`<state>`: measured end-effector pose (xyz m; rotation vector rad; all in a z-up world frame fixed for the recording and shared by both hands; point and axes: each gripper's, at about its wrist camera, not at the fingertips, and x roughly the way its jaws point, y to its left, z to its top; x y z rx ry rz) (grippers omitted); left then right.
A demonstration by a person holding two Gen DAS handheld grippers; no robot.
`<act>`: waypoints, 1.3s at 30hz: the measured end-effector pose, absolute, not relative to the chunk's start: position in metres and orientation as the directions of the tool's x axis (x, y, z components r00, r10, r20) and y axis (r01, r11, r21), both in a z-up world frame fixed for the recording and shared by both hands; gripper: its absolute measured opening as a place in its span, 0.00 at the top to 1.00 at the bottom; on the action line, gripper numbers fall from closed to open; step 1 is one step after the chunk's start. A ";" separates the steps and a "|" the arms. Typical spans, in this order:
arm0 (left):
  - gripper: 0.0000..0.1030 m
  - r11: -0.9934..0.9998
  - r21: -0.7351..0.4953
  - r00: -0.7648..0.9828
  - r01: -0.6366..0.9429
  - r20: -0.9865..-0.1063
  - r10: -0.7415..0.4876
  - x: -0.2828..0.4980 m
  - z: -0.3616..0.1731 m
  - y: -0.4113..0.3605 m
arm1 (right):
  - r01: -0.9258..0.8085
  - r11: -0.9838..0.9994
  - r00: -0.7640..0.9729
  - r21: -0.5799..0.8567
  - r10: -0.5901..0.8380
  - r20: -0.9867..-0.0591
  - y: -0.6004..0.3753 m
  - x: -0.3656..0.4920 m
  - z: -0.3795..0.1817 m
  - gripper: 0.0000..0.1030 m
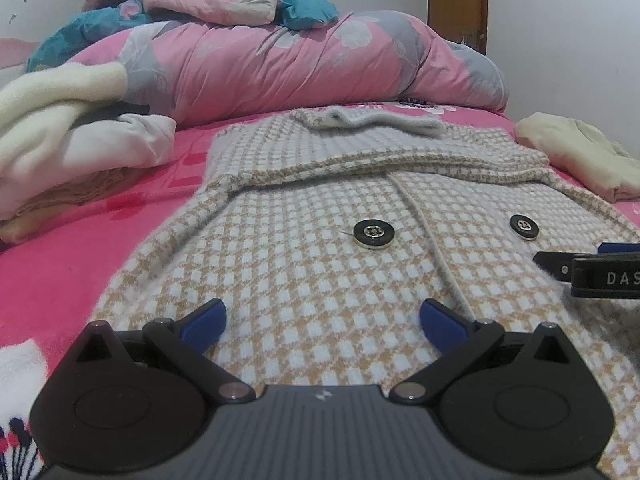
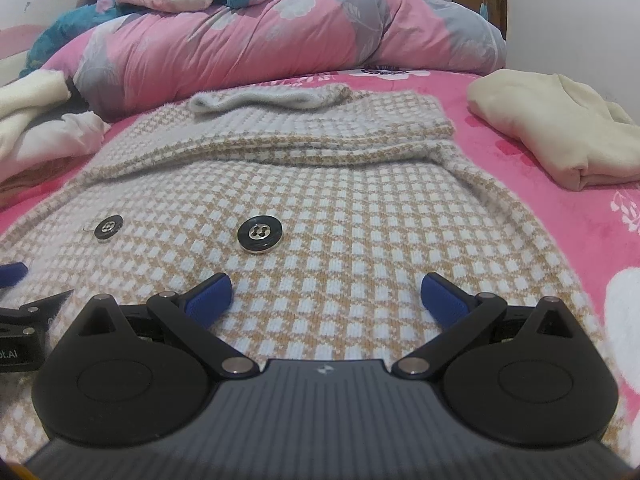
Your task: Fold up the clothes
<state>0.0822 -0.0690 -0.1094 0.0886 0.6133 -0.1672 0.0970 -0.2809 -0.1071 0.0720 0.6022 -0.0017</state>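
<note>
Checked cardigan (image 1: 320,216) flat on pink bed (image 1: 60,264). Left gripper (image 1: 322,320) and right gripper (image 2: 326,296) both spread wide over it, nothing pinched. Left view reads "DAS" on the right gripper; right view alone shows "ot.AI"

A bedroom in a home: a bed (image 1: 60,264) with a pink flowered sheet, a rolled floral quilt (image 1: 304,64) against the wall (image 1: 560,32), and folded clothes (image 2: 560,132) lying on it.
</note>
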 end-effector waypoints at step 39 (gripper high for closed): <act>0.00 0.983 0.045 0.796 0.177 -0.595 -0.116 0.082 -0.110 -0.074 | 0.051 0.997 0.813 0.060 -0.007 -0.582 -0.278 0.104 -0.105 0.01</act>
